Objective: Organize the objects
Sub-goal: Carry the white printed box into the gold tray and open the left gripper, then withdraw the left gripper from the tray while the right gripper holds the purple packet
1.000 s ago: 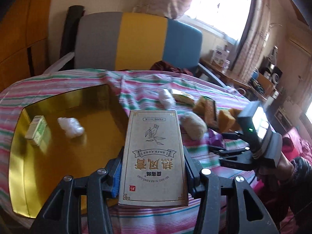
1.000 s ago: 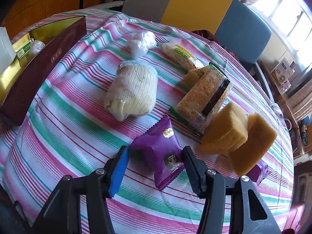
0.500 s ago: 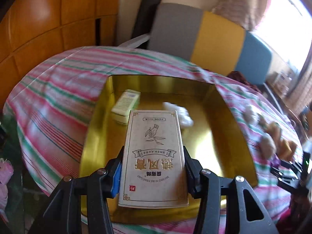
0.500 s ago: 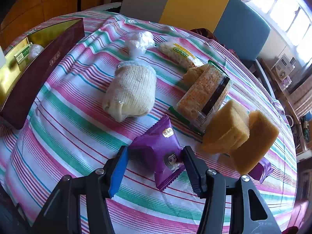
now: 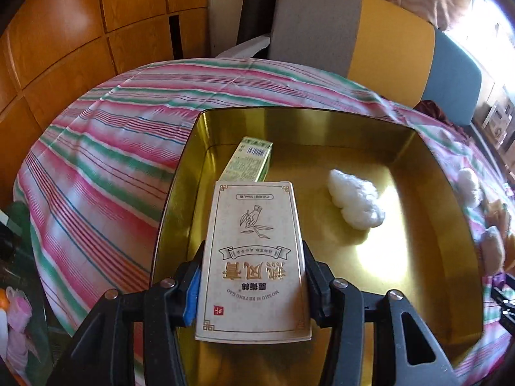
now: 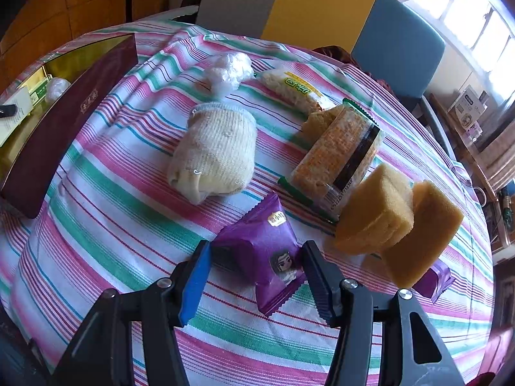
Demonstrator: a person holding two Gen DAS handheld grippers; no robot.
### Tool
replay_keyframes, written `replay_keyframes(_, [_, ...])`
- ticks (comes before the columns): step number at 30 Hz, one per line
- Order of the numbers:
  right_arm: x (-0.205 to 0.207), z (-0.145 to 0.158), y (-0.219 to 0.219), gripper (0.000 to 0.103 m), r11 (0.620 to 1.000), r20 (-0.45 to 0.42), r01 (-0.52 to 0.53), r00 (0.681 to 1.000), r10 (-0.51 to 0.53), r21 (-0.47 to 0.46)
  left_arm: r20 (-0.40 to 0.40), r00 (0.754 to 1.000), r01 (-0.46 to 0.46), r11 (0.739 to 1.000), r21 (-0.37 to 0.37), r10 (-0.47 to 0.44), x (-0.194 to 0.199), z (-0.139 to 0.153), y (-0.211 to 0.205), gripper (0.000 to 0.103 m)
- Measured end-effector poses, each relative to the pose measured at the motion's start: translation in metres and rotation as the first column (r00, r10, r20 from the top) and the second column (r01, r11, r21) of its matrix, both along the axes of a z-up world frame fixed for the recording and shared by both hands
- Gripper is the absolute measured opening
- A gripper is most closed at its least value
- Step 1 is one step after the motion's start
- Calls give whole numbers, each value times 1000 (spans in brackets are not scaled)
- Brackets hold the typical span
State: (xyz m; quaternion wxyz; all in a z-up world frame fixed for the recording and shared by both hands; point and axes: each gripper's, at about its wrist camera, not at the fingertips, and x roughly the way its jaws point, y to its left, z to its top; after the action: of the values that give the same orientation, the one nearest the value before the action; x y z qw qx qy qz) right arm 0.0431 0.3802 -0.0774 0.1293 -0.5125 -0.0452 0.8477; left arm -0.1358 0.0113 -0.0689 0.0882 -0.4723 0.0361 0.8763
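Note:
My left gripper (image 5: pixel 252 284) is shut on a beige carton with Chinese print (image 5: pixel 254 251) and holds it over the near left part of the gold tray (image 5: pixel 431 173). In the tray lie a green box (image 5: pixel 249 160) and a white crumpled wad (image 5: pixel 355 202). My right gripper (image 6: pixel 256 276) is open, its fingers on either side of a purple snack packet (image 6: pixel 260 254) that lies on the striped tablecloth (image 6: pixel 106 212). The tray also shows at the left of the right wrist view (image 6: pixel 64 119).
On the cloth beyond the purple packet lie a cream knitted bundle (image 6: pixel 214 154), a white wad (image 6: pixel 230 70), a noodle packet (image 6: pixel 294 90), a cracker packet (image 6: pixel 338 157), two yellow sponges (image 6: pixel 399 222) and a second purple packet (image 6: pixel 434 280). A chair (image 5: pixel 354 35) stands behind the table.
My left gripper has swung left with the carton, from the tray's right side to over its near left part. My right gripper has barely moved around the purple packet.

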Motion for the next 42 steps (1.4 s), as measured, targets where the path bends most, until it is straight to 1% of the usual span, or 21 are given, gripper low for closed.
replay_keyframes(6, [0,0,0,58,1000,0,-1,1000,1,1,18,1000,21,1000,-1,-21,-15,-2,1,51])
replay_keyframes(9, [0,0,0,58,1000,0,-2,1000,2,2,28,999,28,1000,6,-28,-15,-1,0,52])
replay_keyframes(12, [0,0,0,58,1000,1,-3,1000,3,2,17,999,36,999,-3,-36,-10,4,2,54])
replay_keyframes(13, [0,0,0,58,1000,2,-3,1000,3,2,9,999,42,999,-6,-42,-8,6,2,57])
replay_keyframes(15, [0,0,0,58,1000,1,-2,1000,2,3,-15,999,51,999,-10,-51,-2,11,3,59])
replay_keyframes(20, [0,0,0,58,1000,1,-3,1000,3,3,-92,995,39,999,-15,-40,18,27,0,60])
replay_keyframes(23, [0,0,0,58,1000,0,1,1000,-1,4,-152,988,22,1000,-14,-24,35,40,-3,60])
replay_keyframes(27, [0,-1,0,58,1000,-2,16,1000,-16,5,-204,979,16,1000,-5,-16,57,52,-2,60])
replay_keyframes(30, [-1,-2,0,58,999,-5,34,999,-34,8,-201,980,21,999,26,-16,68,58,-2,60])
replay_keyframes(34, [-2,-1,-2,58,998,-9,70,998,-70,8,-197,980,46,998,38,-37,82,62,3,60])
replay_keyframes(39, [-5,3,-13,58,995,-23,87,996,-88,-49,-190,980,75,996,57,-63,94,60,9,60])
replay_keyframes(42, [-7,3,-26,58,994,-36,95,995,-97,-61,-173,982,89,994,62,-77,98,55,10,60])
